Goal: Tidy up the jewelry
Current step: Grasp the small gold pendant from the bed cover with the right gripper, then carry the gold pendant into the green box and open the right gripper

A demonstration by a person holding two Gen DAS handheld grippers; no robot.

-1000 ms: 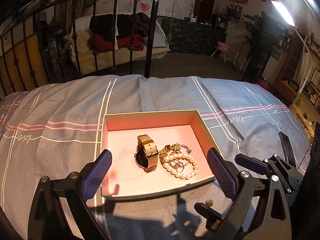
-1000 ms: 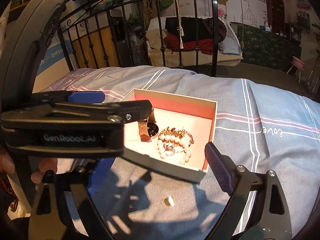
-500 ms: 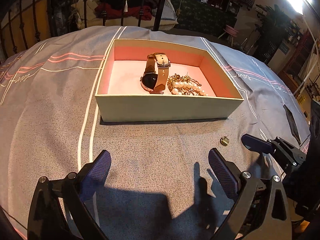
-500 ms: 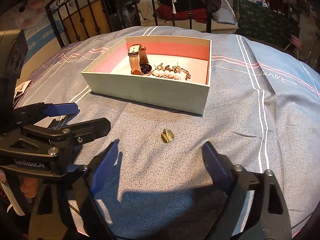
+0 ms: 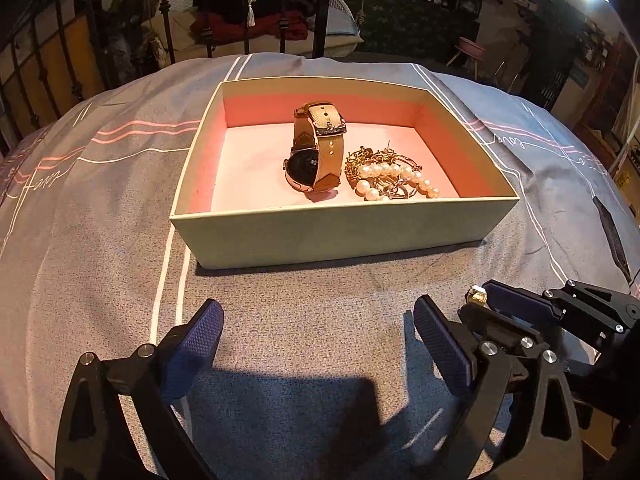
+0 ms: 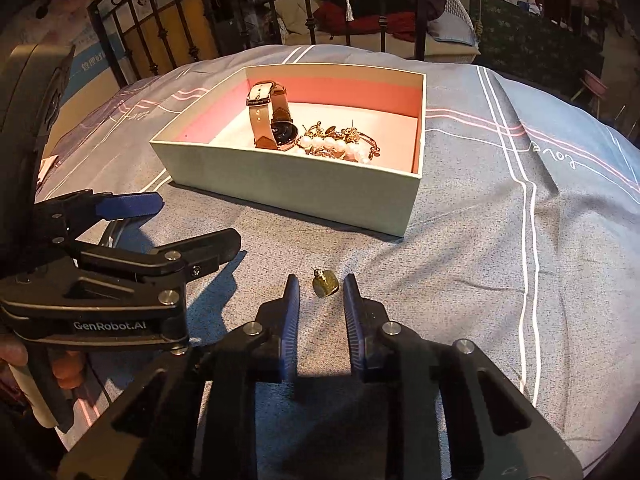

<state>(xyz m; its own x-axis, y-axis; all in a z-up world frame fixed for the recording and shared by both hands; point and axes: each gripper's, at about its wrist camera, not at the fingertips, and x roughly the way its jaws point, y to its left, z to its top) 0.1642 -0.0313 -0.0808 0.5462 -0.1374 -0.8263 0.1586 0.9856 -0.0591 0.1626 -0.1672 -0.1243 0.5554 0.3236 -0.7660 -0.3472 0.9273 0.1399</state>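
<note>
A cream box (image 5: 344, 236) with a pink lining sits on the grey bedspread. It holds a tan-strap watch (image 5: 316, 148) and a heap of pearl and gold jewelry (image 5: 390, 178). A small gold charm (image 6: 326, 284) lies on the bedspread in front of the box. My right gripper (image 6: 320, 286) straddles it with the jaws closing; a narrow gap still shows on each side of the charm. The left wrist view shows that charm (image 5: 476, 295) at the right gripper's tips (image 5: 486, 304). My left gripper (image 5: 318, 322) hangs open over bare cloth, nothing between its fingers.
The left gripper (image 6: 199, 221) and a hand (image 6: 16, 356) on its handle sit close to the left of the right gripper. A black iron bed frame (image 6: 308, 4) rises behind the box. A dark flat strip (image 5: 612, 236) lies on the bedspread at far right.
Both grippers sank toward the bedspread in front of the box. The right jaws narrowed from wide apart to a slim gap around the gold charm.
</note>
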